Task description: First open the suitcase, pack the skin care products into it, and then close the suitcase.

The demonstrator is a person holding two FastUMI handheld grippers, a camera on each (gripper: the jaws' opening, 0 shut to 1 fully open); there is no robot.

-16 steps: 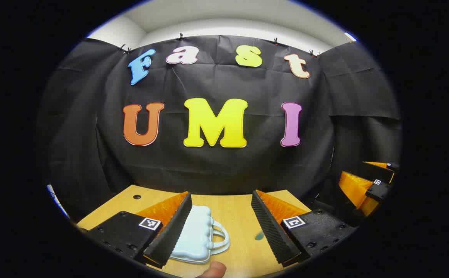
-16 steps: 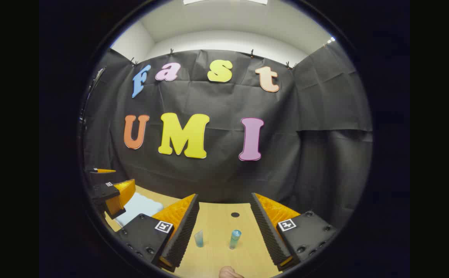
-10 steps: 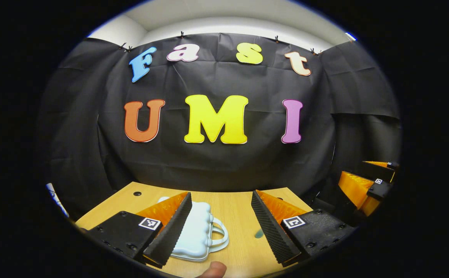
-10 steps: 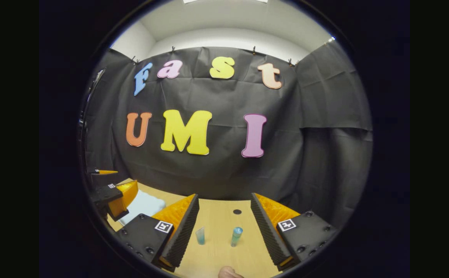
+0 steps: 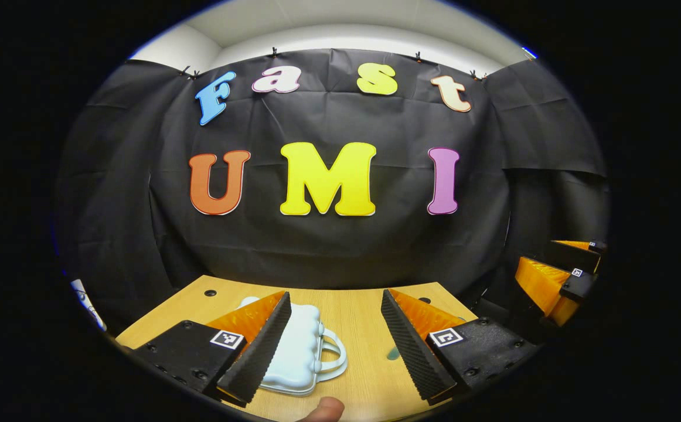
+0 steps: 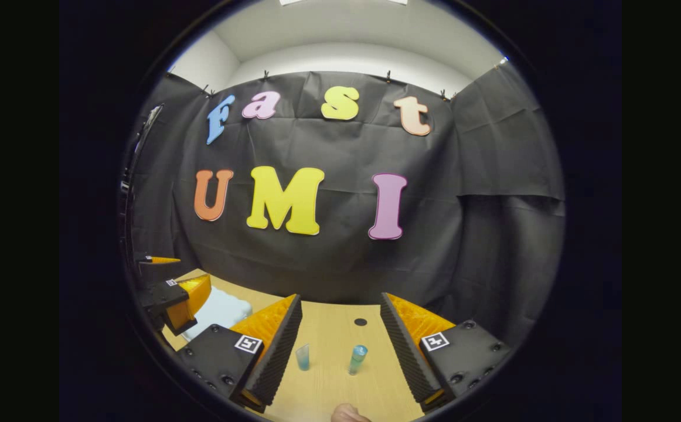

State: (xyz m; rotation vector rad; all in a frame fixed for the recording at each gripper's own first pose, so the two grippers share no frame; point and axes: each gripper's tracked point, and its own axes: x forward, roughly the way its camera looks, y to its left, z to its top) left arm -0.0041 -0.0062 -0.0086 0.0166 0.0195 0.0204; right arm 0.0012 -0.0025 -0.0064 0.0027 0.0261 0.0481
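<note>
Left gripper view: the left hand-held gripper (image 5: pixel 334 346) gapes wide above the closed suitcase (image 5: pixel 296 351) on the desk (image 5: pixel 352 308). The right hand-held gripper (image 6: pixel 340 351), equally wide, frames two small skin care bottles (image 6: pixel 357 358), possibly upright.

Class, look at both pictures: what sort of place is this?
Likely a staged recording booth, not a home: black cloth walls off a bare wooden table holding just a small suitcase and two little bottles.

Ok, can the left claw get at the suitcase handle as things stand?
Probably yes. The left claw is open above the table, and the closed suitcase lies flat just ahead with its handle between the fingers, unobstructed.
</note>
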